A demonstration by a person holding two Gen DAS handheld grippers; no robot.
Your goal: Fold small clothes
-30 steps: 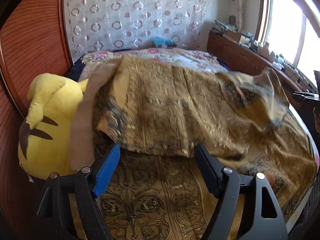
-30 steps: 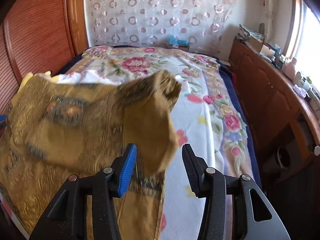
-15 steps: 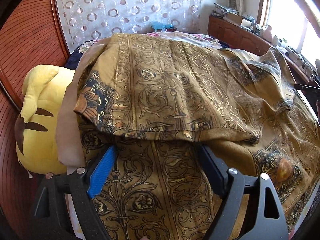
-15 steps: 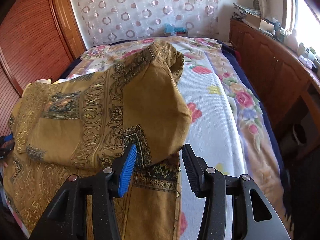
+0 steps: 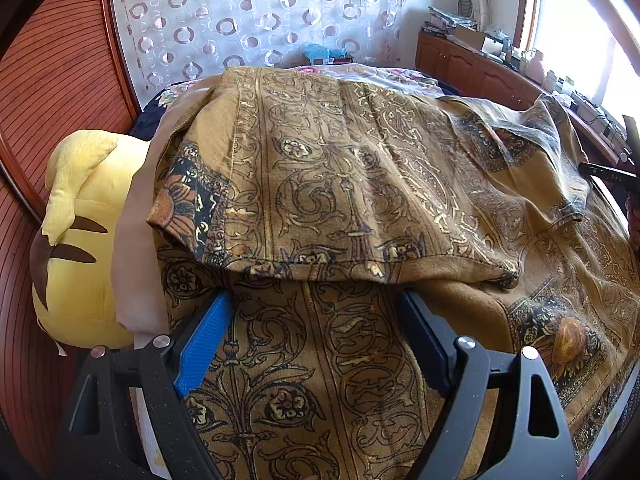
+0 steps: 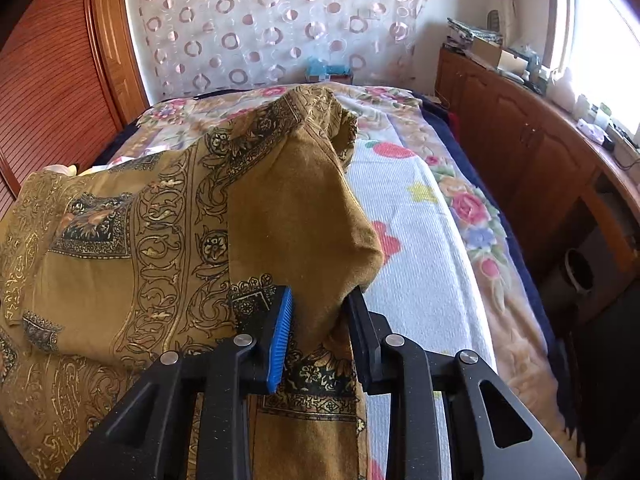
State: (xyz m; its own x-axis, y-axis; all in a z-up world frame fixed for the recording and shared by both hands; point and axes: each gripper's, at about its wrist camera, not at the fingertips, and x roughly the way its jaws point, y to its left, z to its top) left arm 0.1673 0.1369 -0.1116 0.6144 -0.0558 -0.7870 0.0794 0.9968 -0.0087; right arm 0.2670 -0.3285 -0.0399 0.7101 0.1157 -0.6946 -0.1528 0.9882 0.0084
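- Garment (image 5: 328,184), ochre with dark scrollwork, lies on the bed (image 6: 420,216), its upper layer doubled back toward the near hem for the fold.
- Right gripper (image 6: 318,300): jaws have just been closing; a bunched fold of cloth stands between them, seemingly pinched, probably to carry that side over.
- Left gripper (image 5: 316,316): spread wide over flat cloth, grasping nothing.
- Yellow plush toy (image 5: 80,240) lies beside the garment's edge.
- Curtain (image 6: 260,20) hangs beyond the bed.
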